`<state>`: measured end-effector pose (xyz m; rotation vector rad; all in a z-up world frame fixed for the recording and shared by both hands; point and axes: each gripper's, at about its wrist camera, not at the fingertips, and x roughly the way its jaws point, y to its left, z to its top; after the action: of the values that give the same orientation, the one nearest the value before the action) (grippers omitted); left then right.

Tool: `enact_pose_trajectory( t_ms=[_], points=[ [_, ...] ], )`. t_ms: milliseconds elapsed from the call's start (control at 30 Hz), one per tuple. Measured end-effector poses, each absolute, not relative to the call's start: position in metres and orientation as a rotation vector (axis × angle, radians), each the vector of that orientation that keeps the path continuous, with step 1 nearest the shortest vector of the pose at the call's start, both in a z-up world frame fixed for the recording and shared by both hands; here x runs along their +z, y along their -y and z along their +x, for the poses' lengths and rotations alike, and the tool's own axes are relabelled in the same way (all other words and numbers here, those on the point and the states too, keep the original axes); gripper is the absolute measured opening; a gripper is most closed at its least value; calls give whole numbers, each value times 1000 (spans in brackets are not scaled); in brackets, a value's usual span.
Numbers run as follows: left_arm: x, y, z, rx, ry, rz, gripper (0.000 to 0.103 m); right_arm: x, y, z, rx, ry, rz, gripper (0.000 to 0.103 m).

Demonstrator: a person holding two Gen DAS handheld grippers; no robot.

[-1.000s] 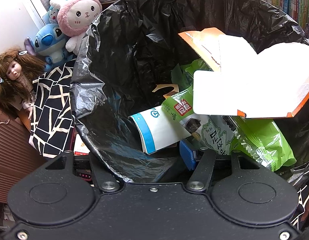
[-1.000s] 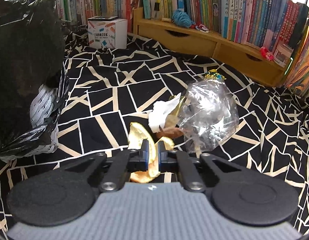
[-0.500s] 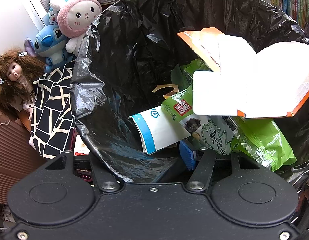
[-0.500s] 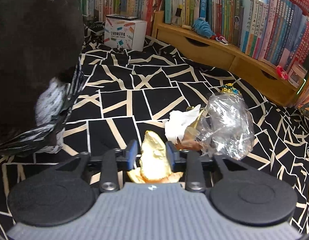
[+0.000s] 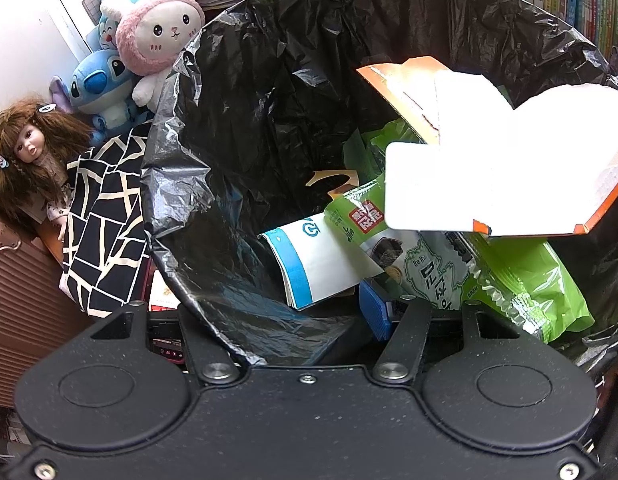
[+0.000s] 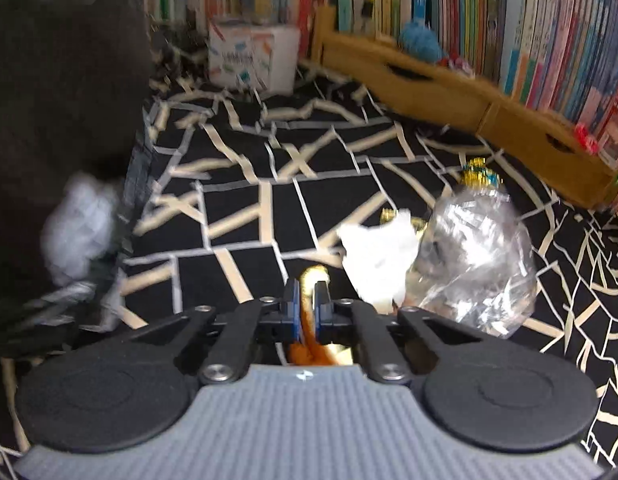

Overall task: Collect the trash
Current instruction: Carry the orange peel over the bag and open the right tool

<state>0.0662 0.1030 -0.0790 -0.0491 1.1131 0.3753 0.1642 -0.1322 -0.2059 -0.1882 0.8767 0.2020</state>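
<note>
In the left wrist view I look down into a bin lined with a black bag (image 5: 269, 128). It holds an orange-edged white carton (image 5: 489, 168), green snack wrappers (image 5: 521, 276) and a blue-and-white paper (image 5: 321, 264). My left gripper (image 5: 305, 316) stands open at the bag's near rim; one blue pad (image 5: 373, 312) shows and the bag hides the other finger. My right gripper (image 6: 307, 300) is shut on a piece of orange peel (image 6: 309, 344). Just right of it lie a white tissue (image 6: 381, 252) and a crumpled clear plastic bag (image 6: 477, 264) on the black patterned cloth (image 6: 269, 184).
The bin's dark side (image 6: 49, 120) fills the left of the right wrist view. A small white box (image 6: 249, 58), a wooden shelf (image 6: 449, 92) and rows of books stand behind. Plush toys (image 5: 149, 48) and a doll (image 5: 29, 148) sit left of the bin.
The right gripper's jaws went from shut to apart around the orange peel, then shut on it; its view is now blurred from motion. The left wrist view has barely changed.
</note>
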Motion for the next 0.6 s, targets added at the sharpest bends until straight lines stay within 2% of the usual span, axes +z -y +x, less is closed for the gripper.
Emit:
enact_pose_trajectory(
  t_ms=[333,600],
  points=[
    [-79,-107,67,374,-1114,-61,58,-122,164,155,219,-794,-12,8],
    [-79,-107,68,385,-1109,-73,58,-30,182,155,302,-649,179,8]
  ],
)
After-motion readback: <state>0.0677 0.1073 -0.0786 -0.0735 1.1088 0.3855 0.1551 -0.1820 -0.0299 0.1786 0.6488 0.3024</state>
